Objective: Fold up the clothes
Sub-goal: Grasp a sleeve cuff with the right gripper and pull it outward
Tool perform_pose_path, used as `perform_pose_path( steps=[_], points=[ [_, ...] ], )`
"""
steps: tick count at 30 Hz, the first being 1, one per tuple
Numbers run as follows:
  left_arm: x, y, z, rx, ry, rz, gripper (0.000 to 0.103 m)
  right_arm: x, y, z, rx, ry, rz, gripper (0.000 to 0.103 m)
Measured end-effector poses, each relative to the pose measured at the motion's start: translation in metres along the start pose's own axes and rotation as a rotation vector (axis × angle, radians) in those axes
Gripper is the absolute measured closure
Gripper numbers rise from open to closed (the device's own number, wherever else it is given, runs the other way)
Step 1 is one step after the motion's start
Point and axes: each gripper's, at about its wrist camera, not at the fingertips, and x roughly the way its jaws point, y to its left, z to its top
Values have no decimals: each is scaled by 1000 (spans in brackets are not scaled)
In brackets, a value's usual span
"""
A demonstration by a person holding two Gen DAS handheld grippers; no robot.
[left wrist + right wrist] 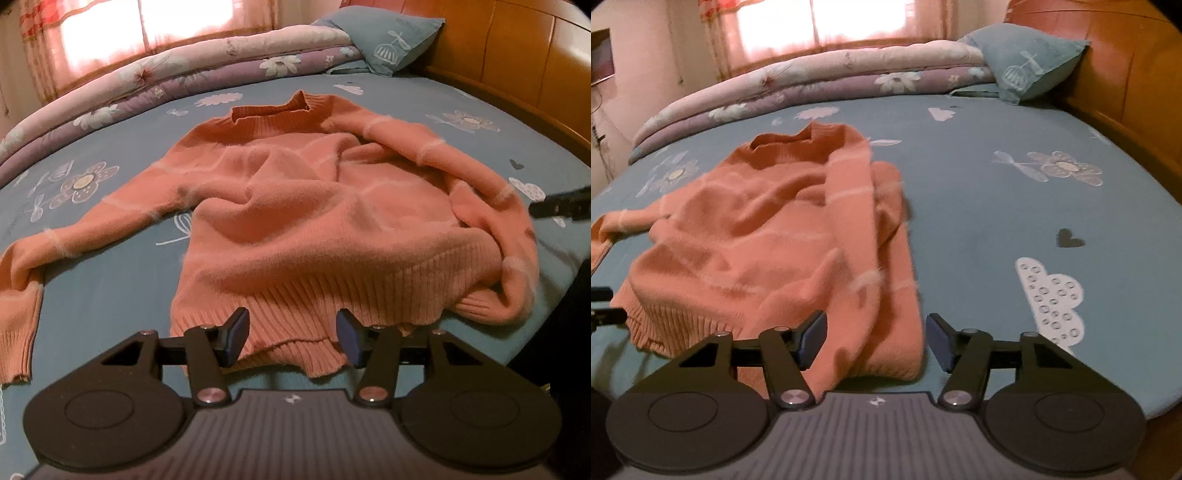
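Observation:
A salmon-pink knit sweater (295, 206) with pale stripes lies rumpled on the blue bed sheet (110, 314), collar away from me. Its left sleeve (55, 251) stretches out to the left, and its right sleeve (491, 192) curls along the body's right side. My left gripper (291, 323) hovers over the ribbed hem (295, 328) with jaws apart and the pads clear of the cloth. In the right wrist view the sweater (757, 229) lies left of centre. My right gripper (876, 326) stands open over the sleeve end (886, 332), not pressing on it.
A folded floral quilt (184, 62) lies along the far side of the bed and a blue pillow (391, 40) leans on the wooden headboard (517, 55). Bare sheet (1015, 206) spreads to the right of the sweater. A curtained window (831, 22) glows behind.

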Motion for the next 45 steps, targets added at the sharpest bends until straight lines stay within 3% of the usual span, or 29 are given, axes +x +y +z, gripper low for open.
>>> perform_pose_path(
  steps=[5, 11, 13, 14, 15, 17, 18, 19, 22, 25, 29, 36, 45],
  points=[
    [1, 0, 0, -19, 0, -2, 49, 19, 12, -2, 16, 54, 44, 39],
    [2, 0, -5, -21, 12, 2, 41, 30, 11, 1, 48, 77, 53, 38],
    [2, -2, -6, -20, 14, -6, 41, 28, 9, 1, 68, 58, 71, 53],
    [2, -3, -5, -17, 16, -7, 41, 25, 9, 2, 70, 45, 85, 68],
    [2, -4, -5, -14, 17, -8, 41, 24, 10, 3, 67, 37, 89, 76],
    [2, -6, -4, -10, 17, -13, 41, 28, 13, 5, 34, 63, 64, 78],
    [2, -7, -2, -13, 14, -17, 41, 30, 12, 5, 29, 66, 50, 92],
    [2, -8, -1, -17, 10, -21, 41, 31, 12, 5, 26, 66, 37, 96],
    [-1, -12, 3, -15, 1, -29, 40, 29, 9, 8, 22, 47, 25, 97],
    [-4, -18, 5, 15, 1, -32, 37, 24, 11, 16, -53, 10, -63, 97],
    [-7, -20, 7, 20, -7, -23, 37, 17, 0, 33, -82, -27, -111, 97],
    [-9, -21, 10, 17, -8, -10, 36, 20, -26, 79, -226, -93, -273, 97],
    [-7, -16, 12, 9, 10, 7, 36, 69, -82, 128, -232, -34, -428, 97]
  ],
)
